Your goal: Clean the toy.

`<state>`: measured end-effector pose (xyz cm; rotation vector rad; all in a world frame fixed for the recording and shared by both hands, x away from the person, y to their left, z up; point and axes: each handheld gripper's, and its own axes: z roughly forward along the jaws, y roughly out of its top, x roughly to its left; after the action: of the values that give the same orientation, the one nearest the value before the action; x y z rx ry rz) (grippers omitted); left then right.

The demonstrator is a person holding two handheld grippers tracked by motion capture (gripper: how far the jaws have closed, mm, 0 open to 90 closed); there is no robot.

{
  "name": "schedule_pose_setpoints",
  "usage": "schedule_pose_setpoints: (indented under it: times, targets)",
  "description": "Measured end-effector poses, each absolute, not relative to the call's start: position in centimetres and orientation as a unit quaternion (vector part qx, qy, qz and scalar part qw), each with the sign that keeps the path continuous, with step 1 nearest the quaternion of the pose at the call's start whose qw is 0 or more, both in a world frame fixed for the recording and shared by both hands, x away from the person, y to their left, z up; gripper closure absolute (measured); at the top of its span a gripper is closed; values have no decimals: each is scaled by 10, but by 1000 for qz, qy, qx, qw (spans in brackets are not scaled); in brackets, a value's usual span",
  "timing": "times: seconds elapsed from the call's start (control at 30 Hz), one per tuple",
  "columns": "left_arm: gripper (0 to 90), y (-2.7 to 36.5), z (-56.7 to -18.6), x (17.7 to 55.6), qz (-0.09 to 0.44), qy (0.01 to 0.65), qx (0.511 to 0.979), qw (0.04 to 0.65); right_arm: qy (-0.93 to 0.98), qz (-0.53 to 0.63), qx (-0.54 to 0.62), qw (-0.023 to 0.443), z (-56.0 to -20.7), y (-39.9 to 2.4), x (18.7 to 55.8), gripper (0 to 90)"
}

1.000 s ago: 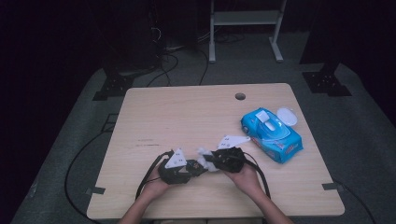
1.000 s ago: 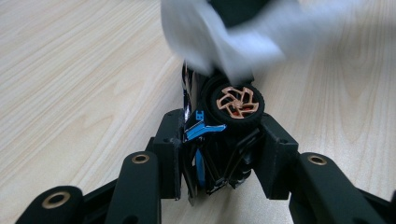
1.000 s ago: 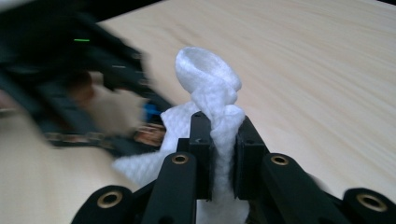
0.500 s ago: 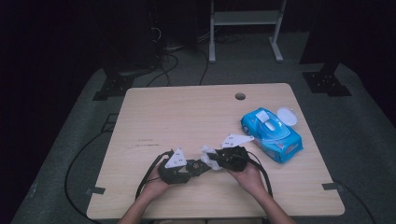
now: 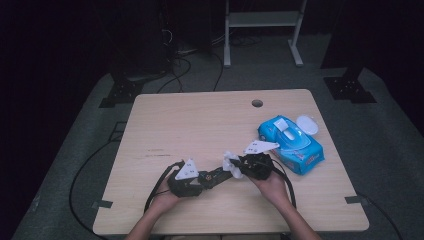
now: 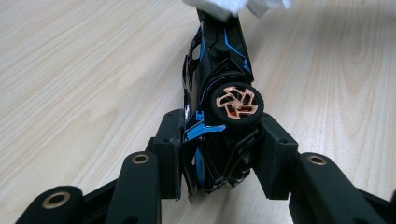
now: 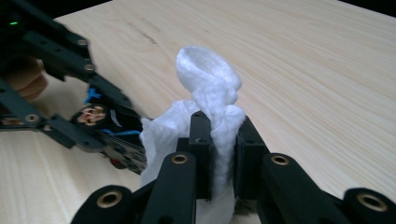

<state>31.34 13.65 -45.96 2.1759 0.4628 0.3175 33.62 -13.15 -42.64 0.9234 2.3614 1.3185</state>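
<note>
A small black toy car (image 6: pixel 219 88) with blue trim and copper-coloured wheel spokes sits at the near middle of the counter (image 5: pixel 200 125), turned on its side so that one wheel faces up in the left gripper view. The left tool (image 6: pixel 219 158) is closed on the car's rear end, a black pad pressing on each side of the body, and holds it low over the wood. The car's far end points toward a crumpled white wipe (image 7: pixel 210 102), which touches or covers that end; the exact contact is hidden by the folds. The right tool (image 7: pixel 223 154) is clamped on this wipe, its pads close together with the bunched tissue squeezed between them and a loop of it standing up above the pads. In the high view the two tools meet nose to nose, the left tool (image 5: pixel 187 180) at the left and the right tool (image 5: pixel 255 165) at the right, with the wipe (image 5: pixel 231 164) between them. Just beside the right hand, toward the counter's right edge, lies a blue pack of wet wipes (image 5: pixel 292 145) with its white lid flipped open.
</note>
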Motion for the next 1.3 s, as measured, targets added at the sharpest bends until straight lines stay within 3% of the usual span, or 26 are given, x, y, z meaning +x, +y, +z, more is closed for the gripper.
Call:
schedule_pose_setpoints:
  times: [0.17, 0.27, 0.37, 0.6, 0.8, 1.03, 1.17, 1.3]
  targets:
    - [578, 136, -460, 314, 125, 196, 869, 436, 817, 475, 305, 113, -426, -123, 330, 798]
    - [497, 136, -457, 315, 124, 215, 859, 447, 822, 474, 294, 113, -430, -113, 327, 797]
    - [481, 136, -455, 315, 125, 214, 858, 450, 824, 477, 288, 105, -430, -110, 325, 797]
    - [570, 137, -456, 314, 125, 195, 867, 441, 821, 475, 296, 109, -430, -118, 330, 796]
    - [580, 138, -456, 314, 123, 191, 868, 442, 813, 473, 317, 117, -429, -131, 332, 796]
    - [587, 139, -455, 313, 122, 185, 871, 439, 831, 469, 278, 114, -427, -112, 322, 796]
    - [589, 143, -454, 314, 119, 185, 872, 437, 819, 467, 308, 126, -428, -127, 330, 796]
    - [591, 146, -453, 315, 112, 185, 875, 434, 805, 483, 330, 99, -432, -138, 336, 796]
